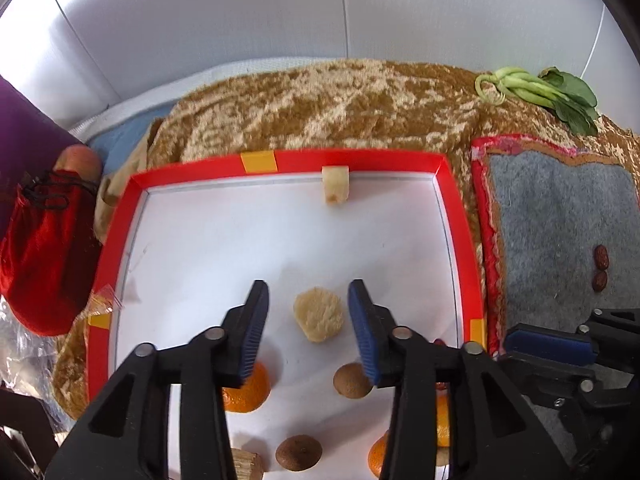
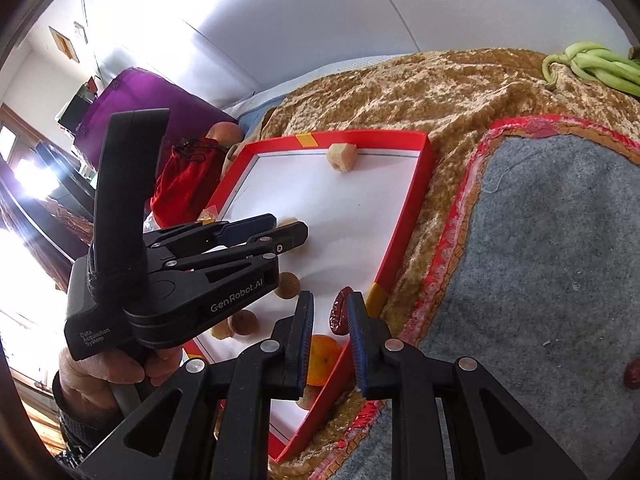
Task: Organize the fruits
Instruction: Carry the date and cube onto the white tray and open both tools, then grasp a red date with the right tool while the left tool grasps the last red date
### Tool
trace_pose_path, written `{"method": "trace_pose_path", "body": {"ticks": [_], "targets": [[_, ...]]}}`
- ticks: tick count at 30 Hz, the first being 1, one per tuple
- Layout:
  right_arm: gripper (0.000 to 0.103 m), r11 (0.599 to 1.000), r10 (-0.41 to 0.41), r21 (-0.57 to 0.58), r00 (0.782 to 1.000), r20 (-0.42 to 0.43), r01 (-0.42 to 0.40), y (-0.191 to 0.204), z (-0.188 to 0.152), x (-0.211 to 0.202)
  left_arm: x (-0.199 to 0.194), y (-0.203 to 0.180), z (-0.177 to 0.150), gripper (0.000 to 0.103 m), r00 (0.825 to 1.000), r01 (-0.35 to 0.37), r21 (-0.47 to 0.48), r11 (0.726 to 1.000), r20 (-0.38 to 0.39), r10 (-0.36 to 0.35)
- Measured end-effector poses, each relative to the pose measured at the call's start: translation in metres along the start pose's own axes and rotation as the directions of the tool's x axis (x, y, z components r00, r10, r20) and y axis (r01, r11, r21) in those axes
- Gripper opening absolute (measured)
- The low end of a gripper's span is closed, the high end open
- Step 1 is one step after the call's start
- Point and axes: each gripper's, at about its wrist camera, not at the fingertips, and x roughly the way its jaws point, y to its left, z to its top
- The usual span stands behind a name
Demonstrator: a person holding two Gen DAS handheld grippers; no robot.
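Note:
A red-rimmed tray (image 1: 460,220) with a white floor holds the fruit. My left gripper (image 1: 308,304) is open above the tray, its jaws on either side of a pale yellow lump (image 1: 319,314). Below it lie two oranges (image 1: 248,392), two brown round fruits (image 1: 352,380) and a pale cube (image 1: 336,184) at the far rim. My right gripper (image 2: 330,312) has a red date (image 2: 340,312) between its narrowly parted jaws, over the tray's near right corner (image 2: 376,296). The left gripper also shows in the right wrist view (image 2: 290,228).
A grey mat with a red border (image 1: 560,220) lies right of the tray with two red dates (image 1: 600,268) on it. Green vegetables (image 1: 540,92) lie at the back right. A red drawstring bag (image 1: 44,252) and a purple bag sit left of the tray.

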Motion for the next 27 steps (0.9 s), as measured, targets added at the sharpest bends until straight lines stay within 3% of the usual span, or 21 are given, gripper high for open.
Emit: {"method": "trace_pose_path", "body": {"ticks": [4,8,11,14,18,20,27], "targets": [[0.019,1.0,-0.01,0.021,0.999,0.041,0.009,-0.011,0.003,-0.027,-0.015,-0.019,0.009,0.044,0.997,0.027,0.036,0.999,0.067,-0.029],[0.02,0.995,-0.049,0.087,0.995,0.088,0.042,-0.039,0.009,-0.066,-0.028,-0.059,0.015,0.046,0.99,0.062,0.161,0.985,0.117,-0.081],[0.021,0.982,-0.123,0.155,0.988,0.09,0.109,-0.072,0.014,-0.099,-0.038,-0.096,0.013,0.049,0.981,0.103,0.28,0.955,0.129,-0.144],[0.022,0.951,-0.205,0.25,0.977,0.063,0.183,-0.113,0.01,-0.127,-0.046,-0.135,0.004,0.051,0.97,0.142,0.401,0.905,0.128,-0.208],[0.022,0.9,-0.254,0.368,0.967,0.004,0.235,-0.159,-0.003,-0.143,-0.053,-0.182,-0.01,0.051,0.954,0.185,0.527,0.83,0.108,-0.281],[0.022,0.89,-0.249,0.389,0.968,-0.025,0.239,-0.171,-0.008,-0.141,-0.054,-0.198,-0.014,0.051,0.95,0.196,0.558,0.806,0.097,-0.298],[0.022,0.879,-0.242,0.401,0.966,-0.091,0.258,-0.179,-0.009,-0.115,-0.048,-0.213,-0.017,0.051,0.949,0.221,0.575,0.788,0.058,-0.309]]}}
